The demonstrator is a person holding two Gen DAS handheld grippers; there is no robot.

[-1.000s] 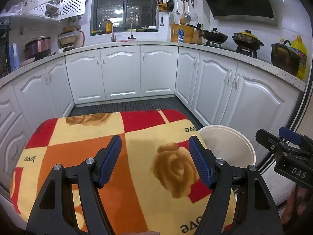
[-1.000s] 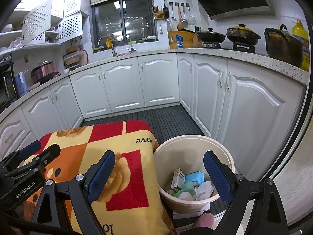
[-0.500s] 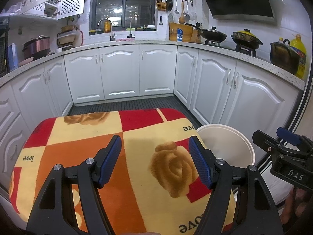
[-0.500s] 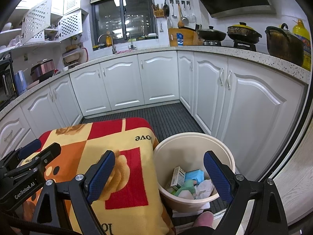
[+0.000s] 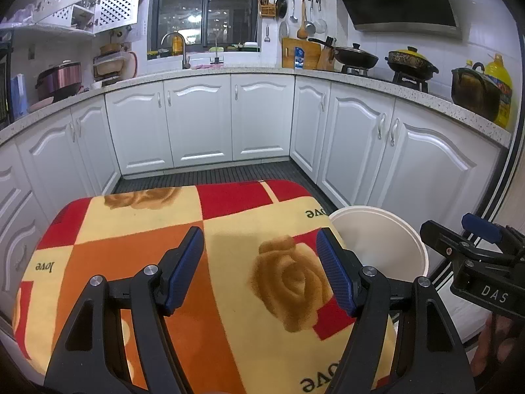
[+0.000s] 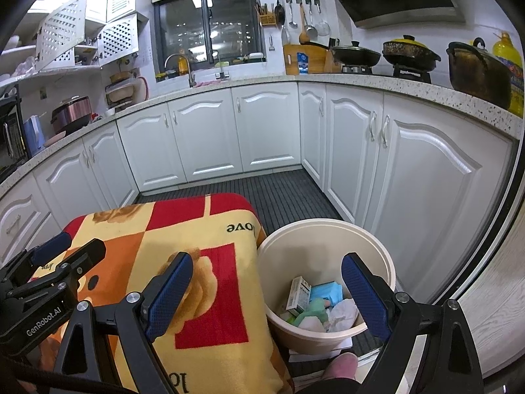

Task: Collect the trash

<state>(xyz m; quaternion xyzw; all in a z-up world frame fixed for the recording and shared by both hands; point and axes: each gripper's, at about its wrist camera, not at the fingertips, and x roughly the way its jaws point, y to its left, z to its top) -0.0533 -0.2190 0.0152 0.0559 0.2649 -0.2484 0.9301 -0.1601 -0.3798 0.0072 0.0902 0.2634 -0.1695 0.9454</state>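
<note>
Both grippers hover empty, jaws apart, beside the trash bin [image 6: 328,256].

Its collected trash [image 6: 316,305], a small box, blue packet and crumpled paper, lies at the bin's bottom, below and between the right gripper [image 6: 265,290] jaws; the left gripper [image 5: 259,267] hangs over the blanket-covered table [image 5: 137,229] left of the bin. No loose litter shows; open floor lies beyond the bin toward the cabinets [image 6: 269,131].

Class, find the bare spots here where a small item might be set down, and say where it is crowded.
The blanket-covered surface is bare from its far edge to the bucket on its right. The bucket's bottom is crowded with trash. Both grippers, left gripper and right gripper, are open and hold nothing.
</note>
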